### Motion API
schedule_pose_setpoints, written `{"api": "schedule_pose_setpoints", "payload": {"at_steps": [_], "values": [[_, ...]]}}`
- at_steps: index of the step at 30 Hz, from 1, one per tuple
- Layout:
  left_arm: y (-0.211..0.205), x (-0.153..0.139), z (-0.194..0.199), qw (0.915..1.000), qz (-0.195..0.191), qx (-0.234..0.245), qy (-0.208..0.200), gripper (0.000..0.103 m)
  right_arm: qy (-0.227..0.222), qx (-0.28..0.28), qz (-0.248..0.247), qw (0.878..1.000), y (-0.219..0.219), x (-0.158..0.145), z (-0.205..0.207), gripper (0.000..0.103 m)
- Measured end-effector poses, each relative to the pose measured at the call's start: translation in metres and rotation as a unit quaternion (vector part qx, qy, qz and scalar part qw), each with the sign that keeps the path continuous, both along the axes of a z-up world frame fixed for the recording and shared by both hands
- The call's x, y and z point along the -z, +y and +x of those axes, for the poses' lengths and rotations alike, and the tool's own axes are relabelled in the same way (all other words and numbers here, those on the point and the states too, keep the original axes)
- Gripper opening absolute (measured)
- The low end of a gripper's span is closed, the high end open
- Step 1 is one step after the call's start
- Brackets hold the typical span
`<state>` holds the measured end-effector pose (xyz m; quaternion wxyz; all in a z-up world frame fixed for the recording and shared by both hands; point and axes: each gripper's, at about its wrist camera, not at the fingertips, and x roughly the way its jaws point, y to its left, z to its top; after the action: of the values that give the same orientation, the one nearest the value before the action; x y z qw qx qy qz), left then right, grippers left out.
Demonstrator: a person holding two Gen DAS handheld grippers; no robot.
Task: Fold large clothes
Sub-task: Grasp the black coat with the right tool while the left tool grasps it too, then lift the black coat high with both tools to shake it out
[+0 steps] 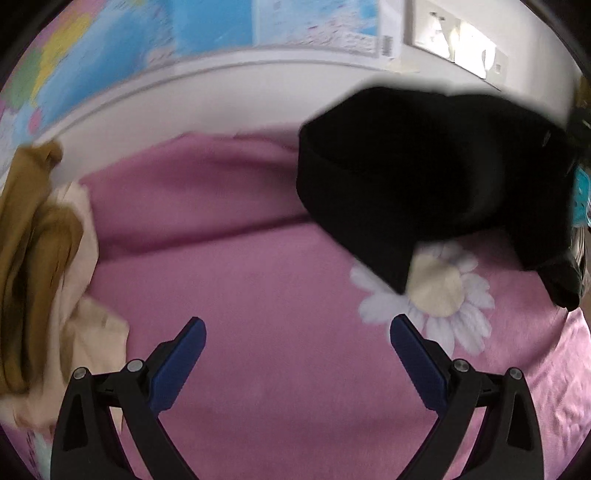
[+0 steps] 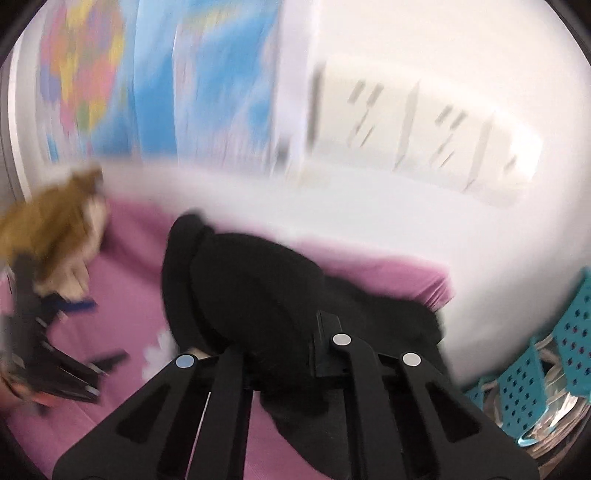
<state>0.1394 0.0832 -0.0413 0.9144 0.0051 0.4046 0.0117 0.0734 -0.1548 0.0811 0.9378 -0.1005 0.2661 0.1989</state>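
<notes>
A large black garment hangs bunched above a pink bed sheet at the right of the left wrist view. My left gripper is open and empty, low over the sheet, left of the garment. In the right wrist view my right gripper is shut on the black garment, which drapes over its fingers and hides the tips. The left gripper shows blurred at the far left of that view.
A brown and beige pile of clothes lies at the left of the bed. A teal perforated basket stands at the right. A white wall with a map poster is behind. A daisy print marks the sheet.
</notes>
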Motion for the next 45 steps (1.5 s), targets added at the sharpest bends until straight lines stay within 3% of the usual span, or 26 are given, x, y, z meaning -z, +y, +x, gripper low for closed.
{"api": "schedule_pose_setpoints", "payload": {"at_steps": [5, 8, 10, 13, 16, 19, 21, 24, 26, 28, 30, 35, 37, 42, 45], "values": [[-0.021, -0.010, 0.013, 0.9969, -0.002, 0.065, -0.043, 0.097, -0.037, 0.028, 0.070, 0.996, -0.061, -0.064, -0.011, 0.007], [-0.044, -0.016, 0.023, 0.9877, -0.012, 0.135, -0.077, 0.097, -0.045, 0.045, 0.108, 0.992, -0.092, -0.081, -0.017, 0.007], [-0.055, -0.017, 0.029, 0.9832, -0.028, 0.157, -0.088, 0.097, -0.048, 0.052, 0.125, 0.990, -0.107, -0.087, -0.022, 0.006], [-0.082, -0.017, 0.027, 0.9667, -0.040, 0.220, -0.123, 0.097, -0.047, 0.059, 0.143, 0.987, -0.119, -0.091, -0.024, 0.006], [-0.118, -0.011, 0.019, 0.9475, -0.006, 0.296, -0.119, 0.095, -0.048, 0.065, 0.148, 0.986, -0.125, -0.092, -0.025, 0.006], [-0.138, -0.010, 0.012, 0.9336, 0.029, 0.331, -0.133, 0.095, -0.049, 0.062, 0.153, 0.985, -0.130, -0.095, -0.026, 0.006], [-0.145, -0.010, 0.020, 0.9314, 0.035, 0.337, -0.135, 0.095, -0.051, 0.059, 0.159, 0.984, -0.134, -0.097, -0.030, 0.006], [-0.161, -0.008, 0.040, 0.9309, 0.073, 0.337, -0.121, 0.092, -0.058, 0.055, 0.159, 0.984, -0.136, -0.101, -0.032, 0.006], [-0.171, -0.003, 0.060, 0.9342, 0.092, 0.330, -0.100, 0.076, -0.061, 0.054, 0.157, 0.984, -0.137, -0.103, -0.033, 0.006], [-0.166, -0.001, 0.077, 0.9427, 0.078, 0.315, -0.079, 0.034, -0.062, 0.054, 0.157, 0.984, -0.140, -0.104, -0.035, 0.007], [-0.157, -0.004, 0.084, 0.9504, 0.046, 0.298, -0.077, 0.005, -0.063, 0.057, 0.156, 0.984, -0.145, -0.105, -0.039, 0.007], [-0.145, -0.041, 0.082, 0.9607, 0.025, 0.240, -0.137, 0.004, -0.088, 0.062, 0.154, 0.982, -0.159, -0.125, -0.061, 0.006], [-0.140, -0.066, 0.078, 0.9604, 0.014, 0.222, -0.168, 0.004, -0.107, 0.061, 0.150, 0.981, -0.161, -0.142, -0.075, 0.006], [-0.125, -0.149, 0.058, 0.9519, -0.029, 0.182, -0.245, 0.003, -0.190, 0.060, 0.165, 0.966, -0.174, -0.209, -0.133, 0.006], [-0.128, -0.204, 0.036, 0.9410, -0.041, 0.171, -0.289, 0.003, -0.240, 0.059, 0.167, 0.955, -0.174, -0.246, -0.169, 0.006]]}}
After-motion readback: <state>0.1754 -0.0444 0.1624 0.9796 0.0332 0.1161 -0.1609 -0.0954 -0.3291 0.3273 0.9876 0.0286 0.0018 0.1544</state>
